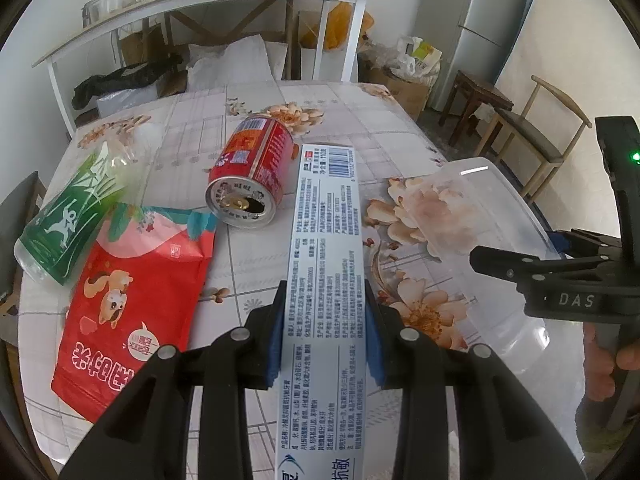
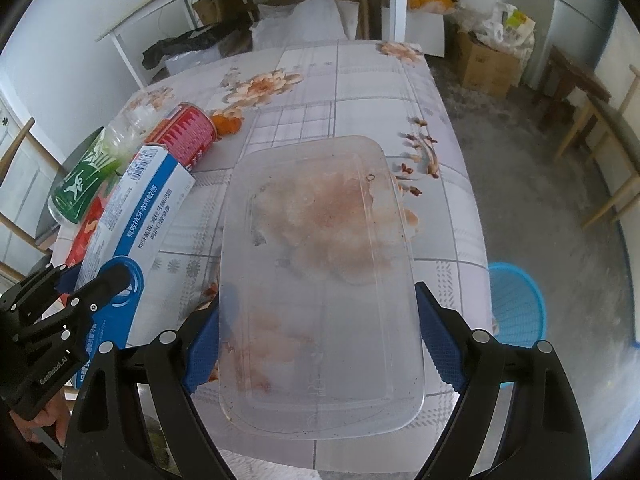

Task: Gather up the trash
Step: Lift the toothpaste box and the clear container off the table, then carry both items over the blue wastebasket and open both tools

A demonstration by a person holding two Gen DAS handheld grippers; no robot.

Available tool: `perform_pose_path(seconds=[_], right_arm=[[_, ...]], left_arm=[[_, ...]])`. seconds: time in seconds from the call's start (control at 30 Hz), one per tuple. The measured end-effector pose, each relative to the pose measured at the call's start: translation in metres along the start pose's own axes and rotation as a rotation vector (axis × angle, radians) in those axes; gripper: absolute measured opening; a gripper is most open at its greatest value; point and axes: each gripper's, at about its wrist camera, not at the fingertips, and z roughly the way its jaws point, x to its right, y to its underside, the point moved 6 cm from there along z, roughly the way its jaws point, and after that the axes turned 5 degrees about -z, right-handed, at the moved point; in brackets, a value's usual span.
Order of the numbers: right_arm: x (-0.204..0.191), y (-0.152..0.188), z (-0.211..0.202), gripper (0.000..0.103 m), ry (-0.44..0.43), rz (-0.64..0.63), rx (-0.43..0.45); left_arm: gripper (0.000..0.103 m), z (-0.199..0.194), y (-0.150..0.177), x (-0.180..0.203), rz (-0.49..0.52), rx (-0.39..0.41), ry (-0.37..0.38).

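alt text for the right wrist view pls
The right gripper clamps a clear plastic tray above a floral table. At left, the left gripper holds a toothpaste box near a red can; a blue basket stands on the floor.

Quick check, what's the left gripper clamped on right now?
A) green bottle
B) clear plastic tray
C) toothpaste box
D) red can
C: the left gripper has its blue pads pressed on both sides of the toothpaste box, while the red can and green bottle lie on the table and the clear tray sits in the right gripper.
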Motion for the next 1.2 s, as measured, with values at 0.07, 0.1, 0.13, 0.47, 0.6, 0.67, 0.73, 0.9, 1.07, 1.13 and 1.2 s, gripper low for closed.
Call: perform_pose_path(seconds=[0.07,0.1,0.13,0.47,0.6,0.67,0.73,0.9,1.07,1.13,1.2], right_arm=[[0.000,0.000,-0.001,0.081,-0.001,0.001,0.003],[-0.001,0.000,-0.002,0.082,-0.002,0.001,0.004],[-0.001,0.000,-0.002,0.081,-0.003,0.002,0.006],[-0.001,0.000,-0.007,0.081,-0.009,0.008,0.021],[0.000,-0.001,-0.010,0.081,-0.013,0.014,0.030],[0.001,-0.001,-0.012,0.081,-0.017,0.019,0.038],[0.003,-0.001,-0.015,0.081,-0.023,0.028,0.045],[0.011,-0.001,-0.022,0.081,-0.041,0.059,0.064],[0.024,0.001,-0.032,0.081,-0.060,0.107,0.091],[0.037,0.003,-0.040,0.081,-0.069,0.146,0.110],[0.050,0.005,-0.048,0.081,-0.068,0.181,0.128]], left_arm=[[0.033,-0.002,0.000,0.001,0.002,0.005,0.000],[0.033,-0.002,0.000,0.001,0.002,0.007,0.000],[0.033,-0.003,0.000,0.001,0.003,0.008,0.000],[0.033,-0.010,-0.002,0.005,0.011,0.025,0.000],[0.033,-0.013,-0.002,0.007,0.010,0.032,0.005],[0.033,-0.016,-0.002,0.009,0.011,0.034,0.010],[0.033,-0.018,-0.004,0.011,0.013,0.037,0.017],[0.033,-0.024,-0.010,0.022,0.022,0.050,0.042],[0.033,-0.029,-0.017,0.037,0.048,0.060,0.070],[0.033,-0.030,-0.021,0.045,0.059,0.058,0.091],[0.033,-0.032,-0.028,0.055,0.075,0.062,0.121]])
